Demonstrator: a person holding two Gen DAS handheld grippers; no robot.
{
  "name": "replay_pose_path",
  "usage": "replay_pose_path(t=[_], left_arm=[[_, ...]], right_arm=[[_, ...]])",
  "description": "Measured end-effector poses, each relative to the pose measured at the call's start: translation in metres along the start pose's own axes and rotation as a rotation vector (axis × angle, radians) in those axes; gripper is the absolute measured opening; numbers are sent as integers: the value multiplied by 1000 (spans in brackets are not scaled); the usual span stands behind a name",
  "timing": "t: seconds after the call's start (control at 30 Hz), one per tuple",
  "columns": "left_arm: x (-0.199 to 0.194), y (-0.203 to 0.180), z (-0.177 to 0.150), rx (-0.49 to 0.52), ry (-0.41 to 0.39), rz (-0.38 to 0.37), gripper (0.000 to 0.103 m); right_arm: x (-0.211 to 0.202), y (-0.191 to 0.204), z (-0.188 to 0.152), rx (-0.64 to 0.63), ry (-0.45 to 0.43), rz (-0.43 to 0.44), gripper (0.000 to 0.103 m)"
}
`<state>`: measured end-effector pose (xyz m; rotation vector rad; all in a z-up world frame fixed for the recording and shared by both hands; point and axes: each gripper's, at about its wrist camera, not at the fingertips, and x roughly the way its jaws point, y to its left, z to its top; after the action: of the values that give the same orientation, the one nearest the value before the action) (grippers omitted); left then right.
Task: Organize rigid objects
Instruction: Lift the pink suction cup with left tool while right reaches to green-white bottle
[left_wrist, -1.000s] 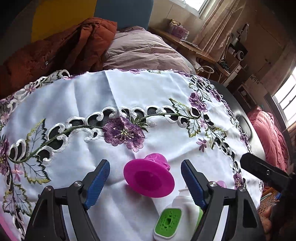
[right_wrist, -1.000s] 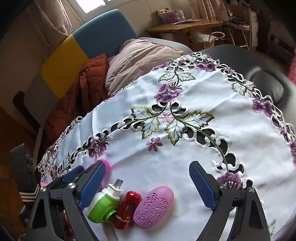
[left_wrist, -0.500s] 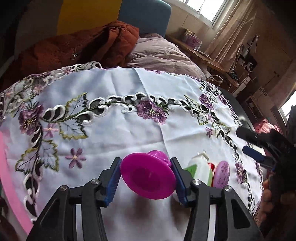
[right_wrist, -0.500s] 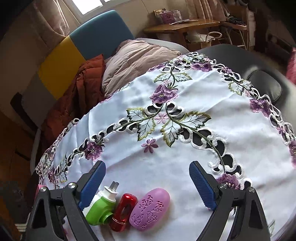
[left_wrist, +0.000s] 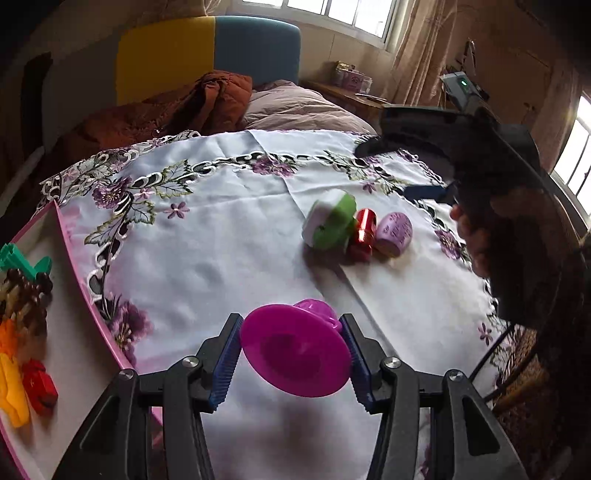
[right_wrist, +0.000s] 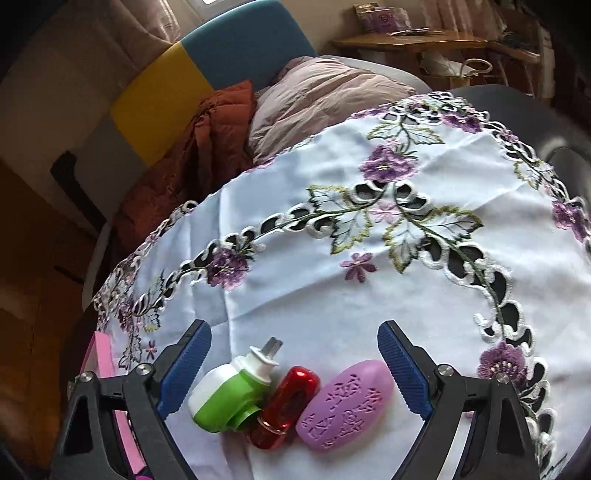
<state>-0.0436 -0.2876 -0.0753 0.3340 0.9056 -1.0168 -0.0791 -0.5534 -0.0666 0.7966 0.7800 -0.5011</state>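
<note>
My left gripper (left_wrist: 291, 356) is shut on a magenta funnel-shaped piece (left_wrist: 295, 349), held above the white embroidered cloth (left_wrist: 221, 236). Further off lie a green-and-white plug-in device (left_wrist: 330, 223), a small red object (left_wrist: 364, 232) and a lilac oval object (left_wrist: 393, 232) in a row. In the right wrist view my right gripper (right_wrist: 293, 369) stands open over the same three: the green-and-white device (right_wrist: 229, 395), the red object (right_wrist: 286, 400) and the lilac oval (right_wrist: 345, 404) lie between its blue pads without touching them.
A pink-rimmed tray (left_wrist: 74, 280) at the left edge holds several toy pieces, green, brown, orange, yellow and red. A rust-coloured jacket (left_wrist: 207, 99) and a pale pillow (left_wrist: 295, 107) lie behind the table. A person's hand (left_wrist: 476, 236) holds the right gripper.
The left gripper closed on the magenta piece, lifted it and carried it left toward the pink tray. The right gripper shifted slightly over the three objects, still open.
</note>
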Motion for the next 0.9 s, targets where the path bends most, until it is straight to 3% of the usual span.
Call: replay_pose_path(t=[0.13,0.27,0.47,0.73,0.9], left_arm=[[-2,-9,-22,48,6,8,53],[-2,-3,-33,17,2,-4,53],[-4,7,-36,-29,-18,-9,53],[-5,9,-39,-51,-29,-15,53],[-5,10,-39,-60,-29,-17,53]], right_arm=[[13,29,-11,-143,58,23,92],[31,51,-28,-270,149,46,93],[43,76,-51,-439,193,74,93],[61,77,-54,-393,263,108,95],[62,72,-46,-321,253,134,98]])
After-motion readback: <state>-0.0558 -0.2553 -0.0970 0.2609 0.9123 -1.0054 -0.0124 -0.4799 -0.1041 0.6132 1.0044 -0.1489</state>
